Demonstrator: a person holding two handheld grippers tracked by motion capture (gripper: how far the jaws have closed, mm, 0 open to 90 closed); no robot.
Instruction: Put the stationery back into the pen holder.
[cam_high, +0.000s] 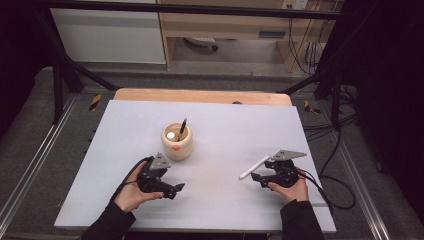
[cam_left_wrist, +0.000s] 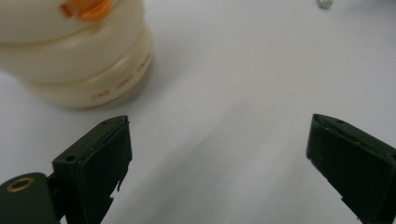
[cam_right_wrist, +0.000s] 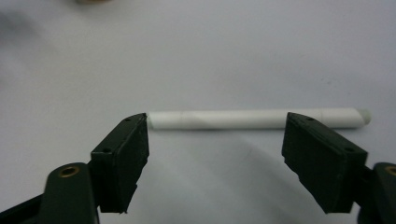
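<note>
On the pale grey counter stands a cream-coloured, round ceramic holder with an orange mark on its front, and everything here is best placed from it. A black pen leans upright inside the holder, beside a small white item I cannot identify. The long white plastic marker lies flat on the counter well to the right of the holder and a little nearer the person, angled with its far end pointing away. The right tongs sit just at the near end of that marker; in the right gripper view their jaws stand wide apart, with the white marker lying crosswise just beyond the tips, not pinched. The left tongs rest just in front of the holder, on the person's side, jaws spread wide and holding nothing, the holder's base close ahead of them. By my reading the work in hand is gathering pens into the holder, and the white marker is not yet gripped. The next move would call for closing squarely on its barrel, lifting, tipping it upright, and lowering it into the holder beside the black pen.
</note>
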